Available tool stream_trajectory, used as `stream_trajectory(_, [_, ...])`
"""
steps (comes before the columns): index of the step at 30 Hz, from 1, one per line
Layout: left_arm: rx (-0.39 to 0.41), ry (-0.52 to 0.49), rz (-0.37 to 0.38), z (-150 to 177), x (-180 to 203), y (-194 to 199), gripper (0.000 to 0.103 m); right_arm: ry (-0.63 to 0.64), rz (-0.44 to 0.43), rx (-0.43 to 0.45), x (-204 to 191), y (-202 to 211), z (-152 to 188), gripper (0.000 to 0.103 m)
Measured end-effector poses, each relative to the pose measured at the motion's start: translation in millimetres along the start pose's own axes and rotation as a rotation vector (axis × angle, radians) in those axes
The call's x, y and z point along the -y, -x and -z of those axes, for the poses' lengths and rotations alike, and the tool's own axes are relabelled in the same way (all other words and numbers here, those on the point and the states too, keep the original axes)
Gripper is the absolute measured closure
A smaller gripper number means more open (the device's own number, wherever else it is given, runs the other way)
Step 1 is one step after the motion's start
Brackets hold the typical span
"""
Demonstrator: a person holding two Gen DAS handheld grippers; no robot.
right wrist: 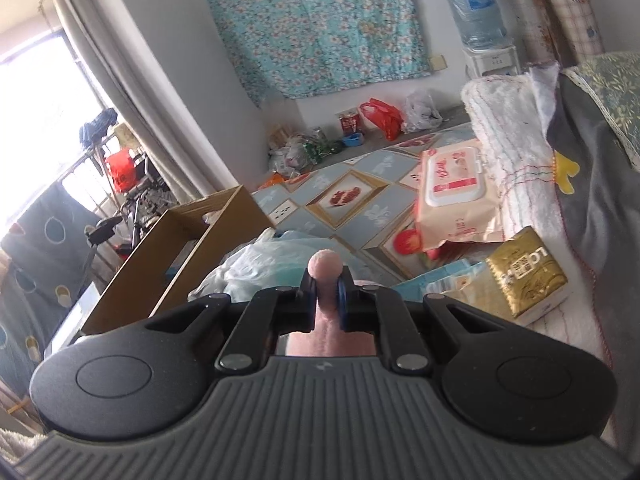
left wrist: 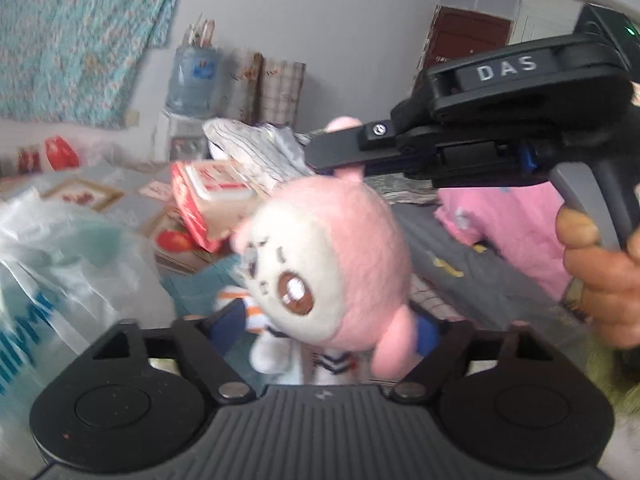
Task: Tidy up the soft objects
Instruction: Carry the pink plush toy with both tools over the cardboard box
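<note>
While the right gripper [right wrist: 325, 300] has its fingers pinched on a pink ear of the plush toy [left wrist: 320, 256], the doll hangs tilted just ahead of the left gripper [left wrist: 320, 328], whose fingers stand spread either side without touching it.

Wet-wipes pack [right wrist: 456, 196], gold packet [right wrist: 526, 272], both ahead-right of the tool; cardboard box [right wrist: 180, 252] ahead-left; water bottle [right wrist: 474, 12], floral cloth [right wrist: 320, 24] on far wall.
</note>
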State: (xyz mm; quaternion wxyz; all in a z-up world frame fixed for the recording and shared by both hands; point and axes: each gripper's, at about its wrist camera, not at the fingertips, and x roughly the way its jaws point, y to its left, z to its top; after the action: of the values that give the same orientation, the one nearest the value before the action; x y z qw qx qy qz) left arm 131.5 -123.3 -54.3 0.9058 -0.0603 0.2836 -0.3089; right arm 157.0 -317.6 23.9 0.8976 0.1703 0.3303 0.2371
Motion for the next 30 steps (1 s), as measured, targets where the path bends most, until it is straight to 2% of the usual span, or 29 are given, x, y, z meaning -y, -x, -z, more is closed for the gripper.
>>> stream_trajectory(4, [0.045, 0.0, -0.018, 0, 2, 22, 0.028, 0.048, -0.012, 0.001, -28, 8, -2, 0.095])
stream_trajectory(8, [0.11, 0.018, -0.055, -11, 0, 61, 0.028, 0.106, -0.076, 0.023, -65, 15, -15, 0.095])
stream_trajectory(14, [0.195, 0.029, -0.234, -30, -32, 139, 0.028, 0.225, -0.252, 0.022, -142, -11, -40, 0.095])
stream_trajectory(20, [0.233, 0.123, -0.444, -40, -92, 200, 0.028, 0.283, -0.447, -0.035, -224, -85, -59, 0.095])
stream_trajectory(23, [0.23, 0.178, -0.548, -43, -126, 212, 0.027, 0.275, -0.499, -0.081, -255, -130, -67, 0.095])
stream_trajectory(27, [0.165, 0.242, -0.678, -40, -175, 209, 0.026, 0.243, -0.5, -0.153, -280, -199, -66, 0.095])
stream_trajectory(30, [0.091, 0.309, -0.703, -34, -205, 201, 0.026, 0.233, -0.45, -0.201, -282, -243, -59, 0.095])
